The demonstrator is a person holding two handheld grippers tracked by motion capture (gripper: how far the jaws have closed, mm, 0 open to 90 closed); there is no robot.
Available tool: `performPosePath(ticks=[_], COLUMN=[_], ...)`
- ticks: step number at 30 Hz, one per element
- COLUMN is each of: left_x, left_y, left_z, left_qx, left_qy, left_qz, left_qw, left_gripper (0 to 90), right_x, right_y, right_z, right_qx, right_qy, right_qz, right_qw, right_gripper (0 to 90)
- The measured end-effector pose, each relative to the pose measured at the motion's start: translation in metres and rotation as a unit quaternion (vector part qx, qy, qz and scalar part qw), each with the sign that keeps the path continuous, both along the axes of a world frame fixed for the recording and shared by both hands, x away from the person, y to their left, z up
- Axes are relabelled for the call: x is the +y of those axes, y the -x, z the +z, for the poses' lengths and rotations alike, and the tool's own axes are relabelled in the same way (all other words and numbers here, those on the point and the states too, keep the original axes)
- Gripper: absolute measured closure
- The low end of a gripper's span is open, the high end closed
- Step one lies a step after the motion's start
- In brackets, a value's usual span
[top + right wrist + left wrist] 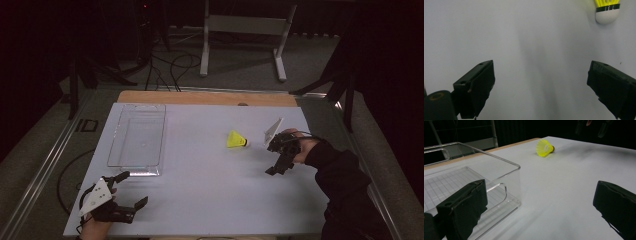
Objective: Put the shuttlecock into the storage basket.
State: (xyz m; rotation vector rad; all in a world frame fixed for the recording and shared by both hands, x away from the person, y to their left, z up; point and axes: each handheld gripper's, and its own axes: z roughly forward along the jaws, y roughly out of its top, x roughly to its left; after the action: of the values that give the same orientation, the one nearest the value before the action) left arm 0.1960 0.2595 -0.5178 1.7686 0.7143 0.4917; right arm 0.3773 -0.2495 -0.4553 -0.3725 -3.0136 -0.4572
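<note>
A grey carpeted floor (235, 55) is seen beyond the desk (210, 190), with a white frame (245, 30) at upper centre, dimly lit.

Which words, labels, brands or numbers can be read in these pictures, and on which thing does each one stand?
None can be read.
The yellow shuttlecock has a dark band with pale marks, too blurred to read.
The clear plastic tray, the white table and both grippers bear no visible text.

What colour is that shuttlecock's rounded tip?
White, below a dark band, on the shuttlecock; clearest in the right gripper view.
</note>
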Motion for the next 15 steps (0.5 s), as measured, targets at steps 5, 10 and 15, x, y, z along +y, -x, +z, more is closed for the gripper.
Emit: performPosePath(ticks=[5,10,15], left_x=[0.000,0.000,0.001], left_y=[0.000,0.000,0.000], left_z=[0.000,0.000,0.000], left_qx=[0.000,0.000,0.001], left_qy=[0.002,0.003,0.001], left_qz=[0.000,-0.001,-0.001], left_qw=[1.0000,1.0000,1.0000], left_gripper=[0.4,0.4,0.4], right_x=[0.005,0.010,0.012], right_y=[-0.009,-0.015,-0.024], right_z=[0.002,0.003,0.008], right_qx=[0.003,-0.011,-0.024], right_qy=[-0.007,-0.004,-0.014], right_qz=[0.001,0.019,0.019], right_qw=[1.0000,0.9998,0.9994], right_gripper=[8.8,8.9,11.5])
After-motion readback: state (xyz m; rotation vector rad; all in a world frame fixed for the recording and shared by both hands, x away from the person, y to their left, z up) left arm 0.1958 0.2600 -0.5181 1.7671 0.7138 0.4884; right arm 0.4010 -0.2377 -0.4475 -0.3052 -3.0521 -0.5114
